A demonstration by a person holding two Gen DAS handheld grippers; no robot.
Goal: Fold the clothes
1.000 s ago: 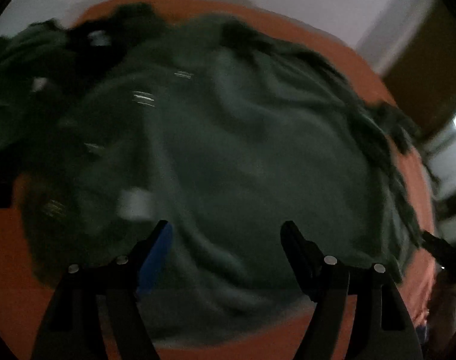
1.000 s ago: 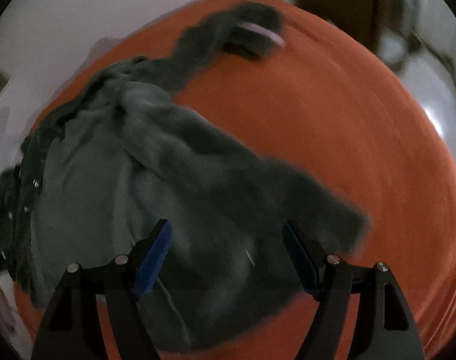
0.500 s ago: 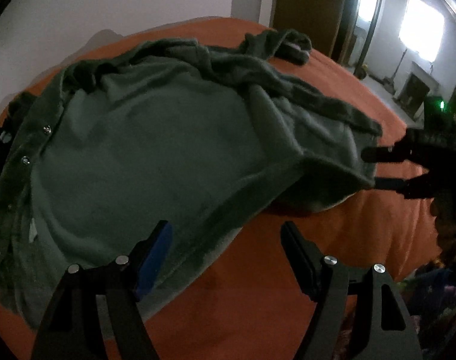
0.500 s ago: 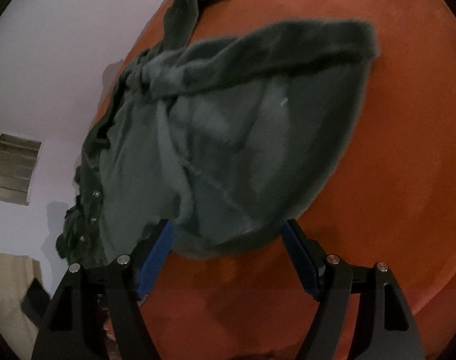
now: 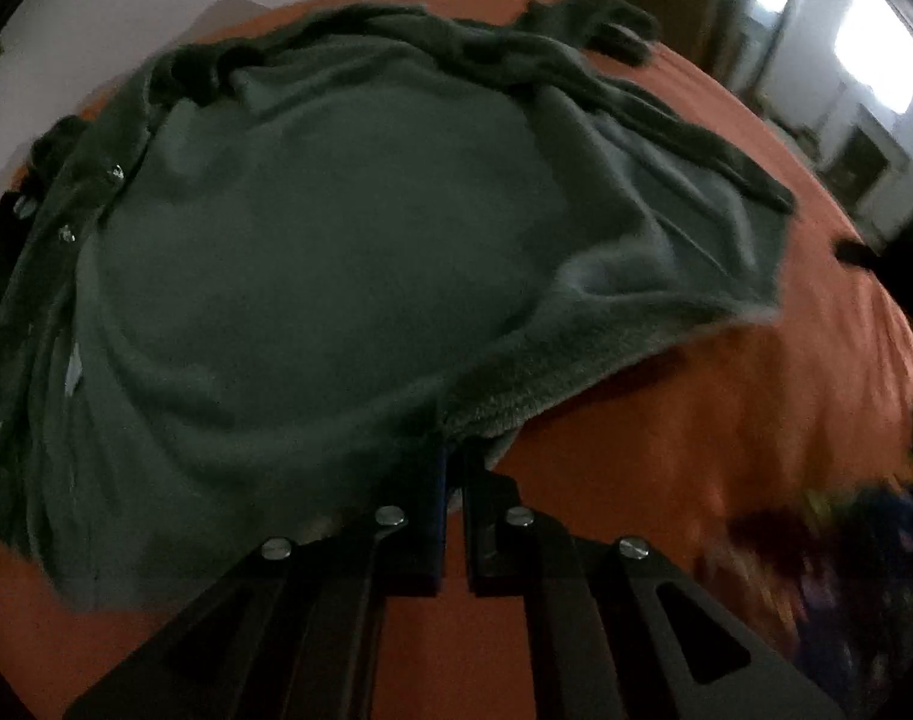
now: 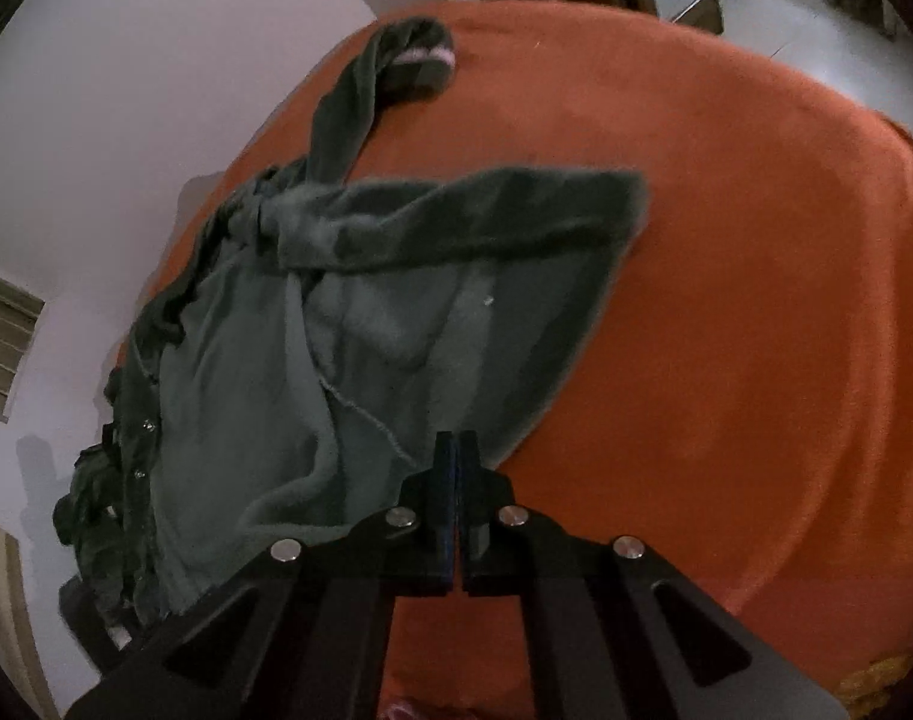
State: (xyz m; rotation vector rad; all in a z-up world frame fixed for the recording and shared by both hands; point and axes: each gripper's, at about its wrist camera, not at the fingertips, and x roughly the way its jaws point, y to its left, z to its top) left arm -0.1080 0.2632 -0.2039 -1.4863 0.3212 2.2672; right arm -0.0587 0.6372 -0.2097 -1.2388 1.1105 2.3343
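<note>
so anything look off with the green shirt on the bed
Yes. The green shirt lies crumpled, not flat: one sleeve trails away toward the far edge of the orange bed cover, and the other sleeve is folded across the body.

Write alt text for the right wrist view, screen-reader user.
The right tongs are shut on the near hem of a dark green fleece garment that lies spread on an orange bed cover. One sleeve trails away toward the far edge, and a row of snaps runs down the garment's left side. A pale wall is behind.
</note>
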